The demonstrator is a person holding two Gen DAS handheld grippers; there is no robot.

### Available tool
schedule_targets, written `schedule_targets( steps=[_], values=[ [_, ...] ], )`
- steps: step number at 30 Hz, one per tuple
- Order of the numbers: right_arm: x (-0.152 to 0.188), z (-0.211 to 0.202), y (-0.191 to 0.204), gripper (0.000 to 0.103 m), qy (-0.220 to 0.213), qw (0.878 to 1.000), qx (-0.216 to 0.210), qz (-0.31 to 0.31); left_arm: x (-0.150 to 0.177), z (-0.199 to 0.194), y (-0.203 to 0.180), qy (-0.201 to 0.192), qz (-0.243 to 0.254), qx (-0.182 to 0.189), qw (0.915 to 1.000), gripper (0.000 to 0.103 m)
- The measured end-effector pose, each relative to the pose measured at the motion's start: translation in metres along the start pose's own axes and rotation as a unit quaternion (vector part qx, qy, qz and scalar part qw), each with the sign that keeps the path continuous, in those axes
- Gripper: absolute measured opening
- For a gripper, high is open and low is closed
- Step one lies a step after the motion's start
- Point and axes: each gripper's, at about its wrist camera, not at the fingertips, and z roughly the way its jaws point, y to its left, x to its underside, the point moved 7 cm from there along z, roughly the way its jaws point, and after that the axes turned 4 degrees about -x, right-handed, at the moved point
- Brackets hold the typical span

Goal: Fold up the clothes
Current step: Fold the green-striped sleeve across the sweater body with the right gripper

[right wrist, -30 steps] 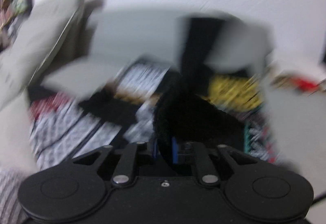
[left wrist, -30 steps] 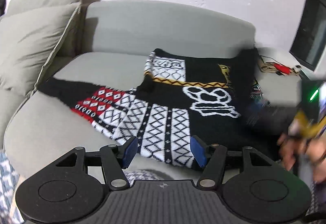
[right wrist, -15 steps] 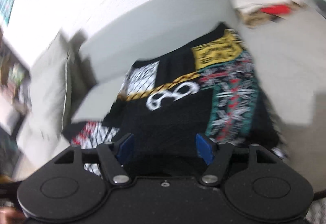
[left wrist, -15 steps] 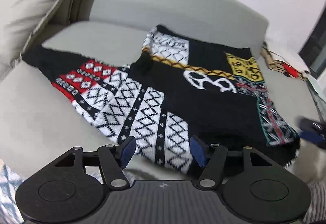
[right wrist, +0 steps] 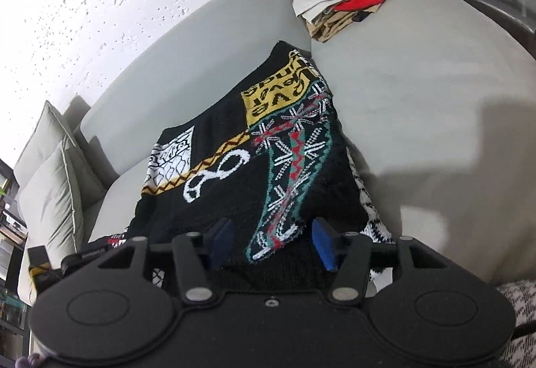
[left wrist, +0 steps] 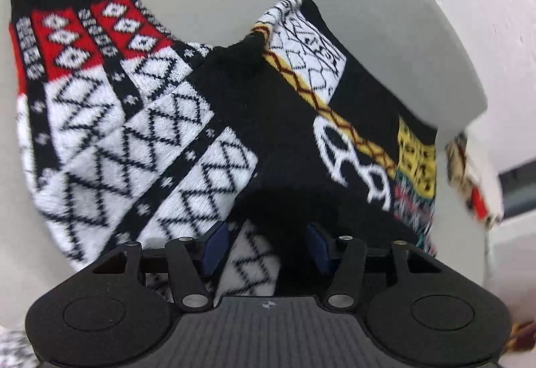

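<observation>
Over the last second both hands had dropped to the near hem of the patterned sweater (left wrist: 234, 120) on the grey sofa (right wrist: 418, 83), and the jaws of the left gripper (left wrist: 266, 245) and right gripper (right wrist: 273, 247) were closing, unclenched, fabric between them. That suggested a bottom-up fold. Only the right view showed the clothes pile (right wrist: 351, 3) at one o'clock, only the left the red sleeve (left wrist: 67, 33) at ten.

The sweater (left wrist: 234, 120) runs off the left wrist view's upper left corner, and its right end smears into blur there. The near hem drops behind the left gripper (left wrist: 264, 245) and the right gripper (right wrist: 273, 244), so contact cannot be judged. The folded pile (right wrist: 351, 4) is too small to sort.
</observation>
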Motion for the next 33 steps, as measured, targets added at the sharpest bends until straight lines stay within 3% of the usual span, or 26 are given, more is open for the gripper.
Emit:
schedule_targets(
  steps=[3, 5, 6, 7, 8, 11, 12, 13, 15, 20, 22, 24, 26, 29, 32, 33],
  values=[
    [-0.001, 0.002, -0.001, 0.053, -0.005, 1.0, 0.0, -0.002, -0.009, 0.012, -0.004, 0.002, -0.011, -0.002, 0.9999, 0.051],
    [-0.003, 0.003, -0.003, 0.053, -0.009, 1.0, 0.002, 0.0, -0.014, 0.017, -0.009, -0.003, -0.002, -0.019, 0.9998, 0.045],
    [-0.004, 0.002, -0.004, 0.053, -0.013, 1.0, 0.007, 0.0, -0.015, 0.018, -0.012, -0.008, 0.011, -0.03, 0.9994, 0.03],
    [-0.006, 0.001, -0.006, 0.053, -0.018, 1.0, 0.014, -0.001, -0.016, 0.017, -0.015, -0.015, 0.028, -0.043, 0.9986, 0.008],
    [-0.007, 0.0, -0.008, 0.053, -0.024, 0.999, 0.023, -0.005, -0.015, 0.014, -0.019, -0.023, 0.046, -0.05, 0.9974, 0.006],
    [-0.012, -0.004, -0.014, 0.052, -0.041, 0.998, 0.048, -0.019, -0.01, -0.006, -0.033, -0.061, 0.101, -0.055, 0.9914, 0.006],
    [-0.014, -0.005, -0.016, 0.048, -0.046, 0.997, 0.055, -0.025, -0.007, -0.015, -0.037, -0.074, 0.116, -0.056, 0.9889, 0.006],
    [-0.015, -0.005, -0.017, 0.033, -0.05, 0.996, 0.061, -0.033, -0.003, -0.023, -0.039, -0.083, 0.127, -0.057, 0.9867, 0.006],
    [-0.017, 0.0, -0.017, 0.013, -0.045, 0.994, 0.072, -0.062, 0.004, -0.04, -0.042, -0.102, 0.148, -0.06, 0.9819, 0.006],
    [-0.012, 0.03, -0.008, 0.012, -0.011, 0.986, 0.09, -0.141, 0.015, -0.06, -0.04, -0.128, 0.189, -0.085, 0.9697, 0.007],
    [0.0, 0.052, -0.014, 0.011, 0.025, 0.973, 0.133, -0.189, 0.009, -0.047, -0.035, -0.126, 0.2, -0.112, 0.9651, 0.007],
    [0.015, 0.069, -0.029, 0.0, 0.059, 0.964, 0.158, -0.208, 0.005, -0.029, -0.028, -0.108, 0.205, -0.134, 0.9634, 0.007],
    [0.028, 0.083, -0.041, 0.0, 0.089, 0.954, 0.18, -0.225, 0.001, -0.01, -0.022, -0.088, 0.209, -0.154, 0.9618, 0.007],
    [0.022, 0.076, -0.039, 0.0, 0.093, 0.953, 0.18, -0.224, 0.002, -0.001, -0.02, -0.074, 0.227, -0.172, 0.9557, 0.009],
    [0.011, 0.057, -0.034, 0.002, 0.085, 0.966, 0.157, -0.185, 0.008, -0.019, -0.019, -0.076, 0.246, -0.177, 0.95, 0.018],
    [0.006, 0.046, -0.031, 0.007, 0.073, 0.971, 0.145, -0.173, 0.008, -0.028, -0.016, -0.078, 0.245, -0.177, 0.95, 0.021]
  ],
)
